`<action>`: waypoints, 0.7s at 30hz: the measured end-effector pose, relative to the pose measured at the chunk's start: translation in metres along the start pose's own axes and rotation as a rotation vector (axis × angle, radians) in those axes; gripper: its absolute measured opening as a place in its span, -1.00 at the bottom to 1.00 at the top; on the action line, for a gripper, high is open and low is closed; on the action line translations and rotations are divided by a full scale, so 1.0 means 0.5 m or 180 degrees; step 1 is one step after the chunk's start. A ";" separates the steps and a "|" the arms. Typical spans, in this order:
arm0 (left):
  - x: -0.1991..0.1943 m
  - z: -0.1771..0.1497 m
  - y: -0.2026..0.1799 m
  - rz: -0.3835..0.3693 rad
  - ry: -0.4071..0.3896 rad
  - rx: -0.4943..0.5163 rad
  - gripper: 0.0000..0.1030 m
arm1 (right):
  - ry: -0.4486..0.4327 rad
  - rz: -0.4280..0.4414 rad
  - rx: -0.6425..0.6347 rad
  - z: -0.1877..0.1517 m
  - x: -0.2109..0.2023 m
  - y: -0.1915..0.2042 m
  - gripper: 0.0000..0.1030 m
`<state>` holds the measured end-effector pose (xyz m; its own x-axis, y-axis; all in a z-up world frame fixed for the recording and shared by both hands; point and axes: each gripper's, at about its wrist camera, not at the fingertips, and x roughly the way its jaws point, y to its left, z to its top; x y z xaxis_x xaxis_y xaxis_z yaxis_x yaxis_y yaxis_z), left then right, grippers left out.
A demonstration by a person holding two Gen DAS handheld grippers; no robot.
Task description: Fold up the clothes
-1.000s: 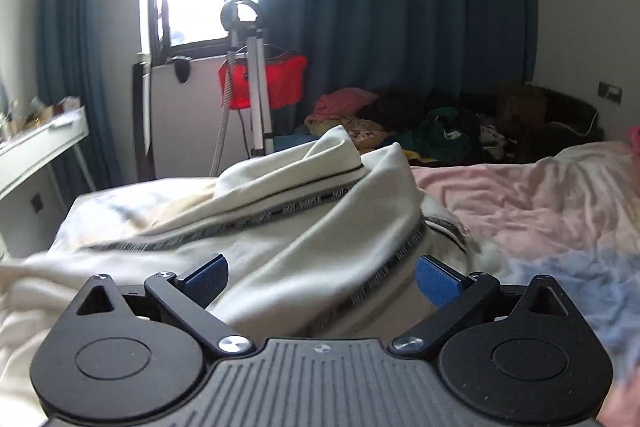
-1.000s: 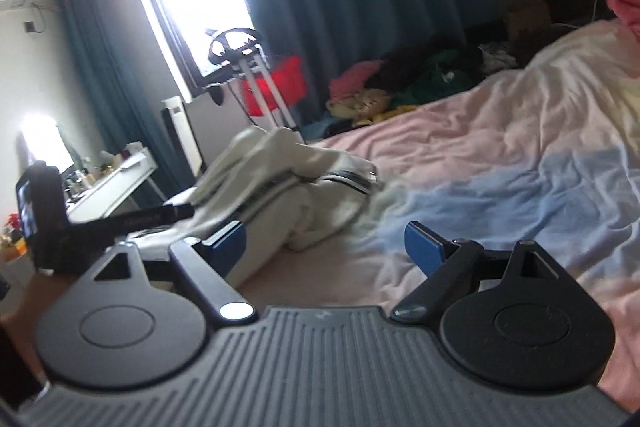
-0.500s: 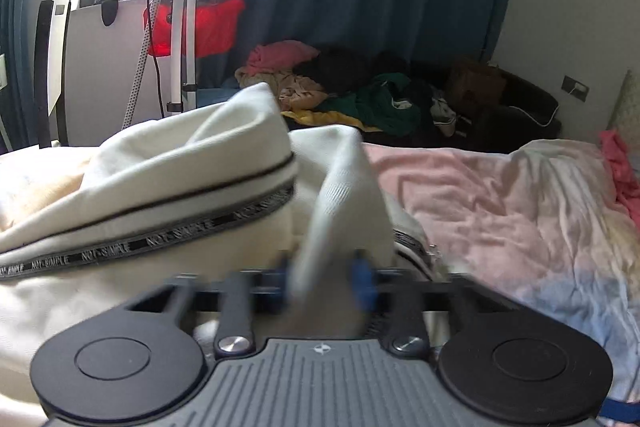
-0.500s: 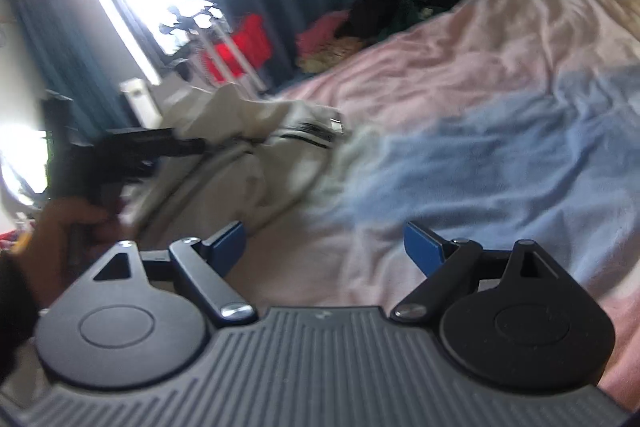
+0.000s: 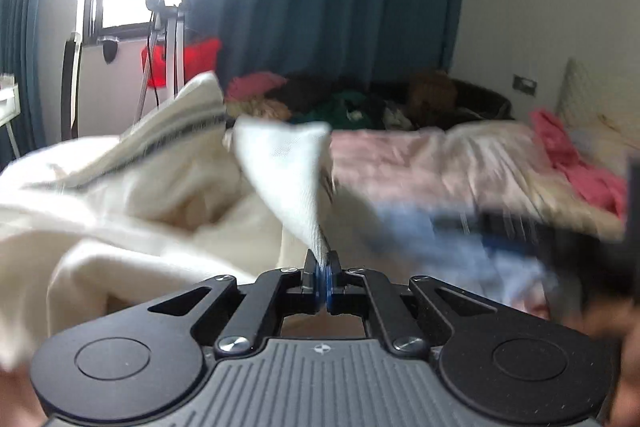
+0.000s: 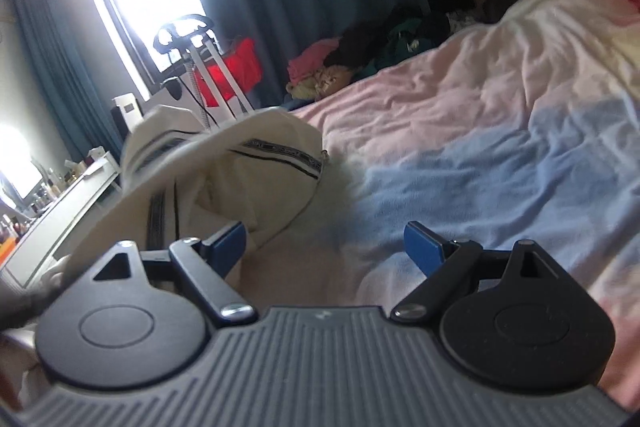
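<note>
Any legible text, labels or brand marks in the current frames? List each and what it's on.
None reads.
Printed tape on the cream garment: lettering visible in the right wrist view, too small to read.
Same tape in the left wrist view: motion-blurred to a dark stripe.
Round mark on the left tongs housing: a symbol, no letters.

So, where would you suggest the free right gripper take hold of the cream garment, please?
I would grip the raised fold carrying the black lettered tape on the cream garment, coming in from the bedspread side. That edge stands up off the bed and faces the open right gripper, so the fingers can probably straddle it. The left gripper is shut on a white cuff-like end.
</note>
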<state>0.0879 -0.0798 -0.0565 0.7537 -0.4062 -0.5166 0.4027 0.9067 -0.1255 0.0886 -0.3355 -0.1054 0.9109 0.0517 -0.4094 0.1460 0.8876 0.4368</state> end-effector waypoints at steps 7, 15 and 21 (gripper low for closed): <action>-0.091 -0.120 0.010 -0.0056 0.0223 -0.0219 -0.76 | 0.0215 0.0372 0.0420 -0.011 -0.047 -0.009 0.71; -0.145 -0.090 0.001 -0.0042 -0.0144 -0.0316 0.38 | 0.0487 0.0663 0.1124 -0.044 -0.032 -0.042 0.59; -0.156 -0.083 0.030 0.0052 -0.0209 -0.0566 0.52 | 0.0532 0.0886 0.1785 -0.075 0.023 -0.076 0.41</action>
<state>0.0135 -0.0298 -0.0529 0.7940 -0.3927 -0.4640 0.2964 0.9166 -0.2685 0.0789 -0.3514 -0.1567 0.8780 0.3561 -0.3198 0.1336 0.4593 0.8782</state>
